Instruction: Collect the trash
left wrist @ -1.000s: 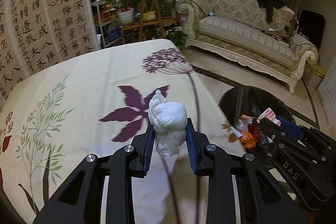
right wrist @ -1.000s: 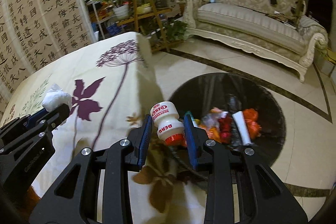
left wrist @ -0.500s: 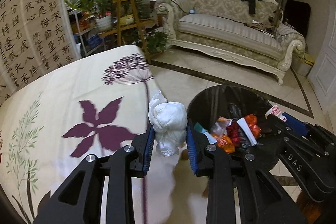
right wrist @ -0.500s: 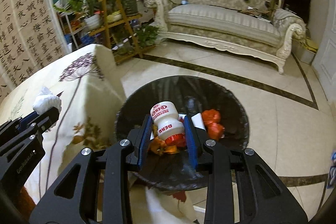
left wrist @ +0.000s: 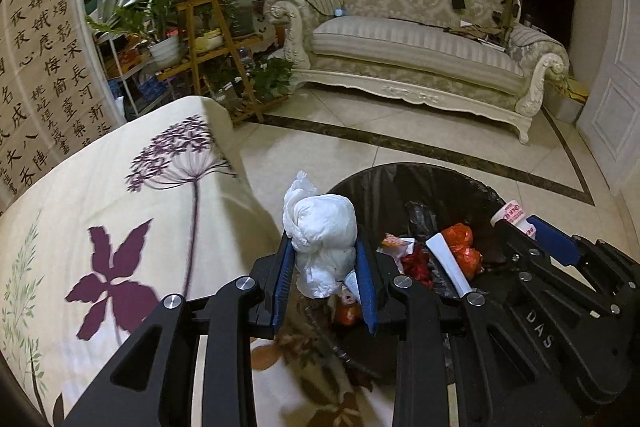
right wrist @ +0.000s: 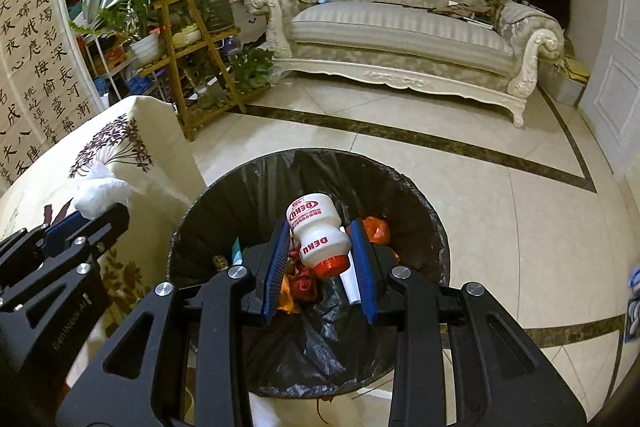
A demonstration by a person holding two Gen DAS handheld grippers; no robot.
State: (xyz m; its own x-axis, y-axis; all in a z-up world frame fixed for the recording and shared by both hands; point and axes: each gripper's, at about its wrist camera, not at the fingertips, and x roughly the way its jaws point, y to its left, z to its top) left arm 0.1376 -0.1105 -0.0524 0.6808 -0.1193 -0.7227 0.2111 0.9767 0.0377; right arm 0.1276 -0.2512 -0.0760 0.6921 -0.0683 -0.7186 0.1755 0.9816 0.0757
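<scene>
Grippers both loaded. Your left gripper [left wrist: 325, 263] clamps white crumpled tissue wad [left wrist: 322, 227] between blue pads, over near-left rim of black-lined bin [left wrist: 400, 175], by edge of floral tablecloth [left wrist: 120, 207]. Your right gripper [right wrist: 320, 251] pinches small white bottle [right wrist: 318, 233], red cap toward you, directly above bin [right wrist: 224, 195] opening. Bin holds orange and red wrappers [right wrist: 374, 229]. Cream sofa [right wrist: 400, 39] far, plant stand [right wrist: 192, 59] far left.
</scene>
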